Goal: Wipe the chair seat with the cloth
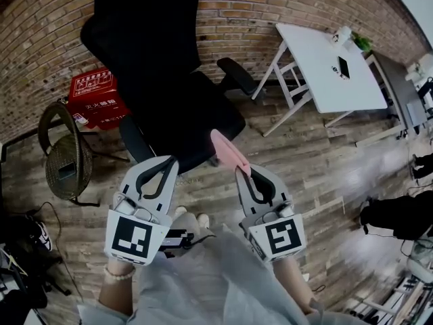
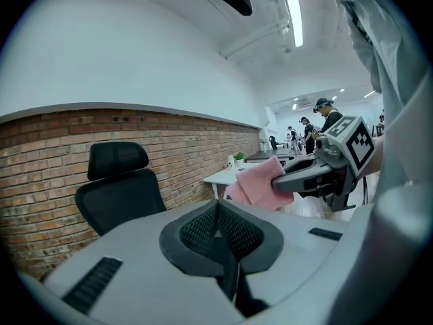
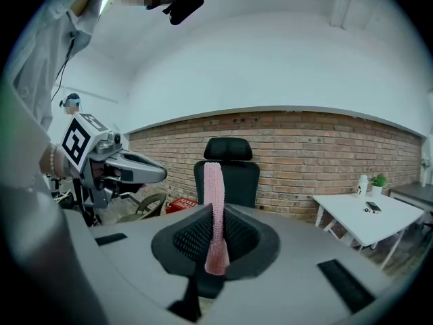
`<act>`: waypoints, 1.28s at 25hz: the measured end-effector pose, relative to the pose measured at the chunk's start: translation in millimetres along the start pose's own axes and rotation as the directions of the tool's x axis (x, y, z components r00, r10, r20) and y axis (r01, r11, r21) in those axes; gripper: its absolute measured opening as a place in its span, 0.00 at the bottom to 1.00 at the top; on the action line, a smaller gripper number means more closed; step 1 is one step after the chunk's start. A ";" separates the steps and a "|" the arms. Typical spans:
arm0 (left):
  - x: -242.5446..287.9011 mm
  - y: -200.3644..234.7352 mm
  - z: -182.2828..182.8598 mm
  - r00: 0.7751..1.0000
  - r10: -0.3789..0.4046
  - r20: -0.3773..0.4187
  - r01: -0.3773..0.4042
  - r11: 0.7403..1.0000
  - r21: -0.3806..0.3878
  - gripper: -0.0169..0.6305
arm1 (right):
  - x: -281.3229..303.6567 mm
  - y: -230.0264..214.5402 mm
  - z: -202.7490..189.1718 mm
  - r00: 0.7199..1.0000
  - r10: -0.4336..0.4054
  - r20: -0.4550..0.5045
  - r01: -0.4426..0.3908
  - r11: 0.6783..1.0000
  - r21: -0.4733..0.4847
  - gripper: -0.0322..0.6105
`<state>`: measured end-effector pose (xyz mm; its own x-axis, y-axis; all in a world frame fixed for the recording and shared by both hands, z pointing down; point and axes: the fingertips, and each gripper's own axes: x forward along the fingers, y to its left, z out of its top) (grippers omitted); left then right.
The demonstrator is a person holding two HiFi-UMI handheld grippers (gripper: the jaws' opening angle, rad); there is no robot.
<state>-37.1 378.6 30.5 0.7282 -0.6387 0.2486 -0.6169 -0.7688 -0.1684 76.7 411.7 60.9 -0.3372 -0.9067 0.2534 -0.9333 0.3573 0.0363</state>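
The right claw point(image 3: 215, 217) is clenched on the pink cloth point(image 3: 214, 188), which stands up from between its jaws as a narrow folded strip. In the head view the cloth's free end points toward the front edge of the black office chair's point(image 1: 177, 93) seat. The left gripper view shows it in the air, clear of the chair. The left claw point(image 2: 218, 212) is just beside the right one, its jaws pressed together with nothing between them, also aimed toward the chair. The chair stands on a wooden plank floor point(image 1: 318, 175) with its high back and headrest toward a brick wall point(image 1: 270, 5). To its left a red carton point(image 1: 95, 97) with white print sits on the floor by the wall; whether anything is in it cannot be told. Nearer, a wicker chair point(image 1: 64, 156) stands beside it. To the right of the office chair, a white tabletop point(image 1: 318, 80) carries a dark phone point(image 1: 343, 67), a pale bottle point(image 1: 340, 36) and a small green plant point(image 1: 362, 42).
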 end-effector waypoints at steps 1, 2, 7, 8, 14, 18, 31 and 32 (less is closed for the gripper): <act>0.9 -0.7 -0.3 1.000 0.001 0.001 -0.001 1.000 -0.001 0.05 | 0.4 -0.5 -0.3 1.000 0.002 0.002 -0.002 1.000 -0.002 0.14; 2.4 -0.7 -0.7 1.000 0.001 0.003 -0.001 1.000 -0.002 0.05 | 1.3 -1.3 -0.9 1.000 0.003 0.003 -0.003 1.000 -0.003 0.14; 18.6 9.8 -1.9 1.000 0.005 0.010 -0.004 1.000 -0.014 0.05 | 11.6 -12.6 -3.8 1.000 -0.010 -0.001 0.010 1.000 0.000 0.14; 23.7 13.6 -2.4 1.000 0.004 0.009 -0.003 1.000 -0.017 0.05 | 15.6 -16.1 -4.0 1.000 -0.015 -0.004 0.015 1.000 0.001 0.14; 66.5 45.1 4.9 1.000 -0.021 0.020 0.020 1.000 0.011 0.05 | 52.1 -43.1 0.5 0.999 -0.042 -0.014 0.042 0.999 0.014 0.14; 98.1 76.1 9.1 0.999 -0.034 0.017 0.034 0.999 0.010 0.05 | 89.6 -63.8 13.5 0.998 -0.057 -0.013 0.057 0.998 0.021 0.14; 187.6 180.4 -11.3 0.995 -0.097 -0.013 0.098 0.995 0.018 0.05 | 221.5 -102.8 28.8 0.992 -0.092 -0.083 0.095 0.995 0.040 0.14; 193.2 187.9 -13.1 0.995 -0.099 -0.014 0.100 0.995 0.018 0.05 | 229.4 -105.5 27.9 0.991 -0.097 -0.095 0.102 0.994 0.041 0.14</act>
<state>-16.2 111.1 59.4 0.7817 -0.5587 0.2771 -0.5358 -0.8290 -0.1602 94.4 159.8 88.2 -0.2314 -0.9118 0.3392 -0.9671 0.2536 0.0219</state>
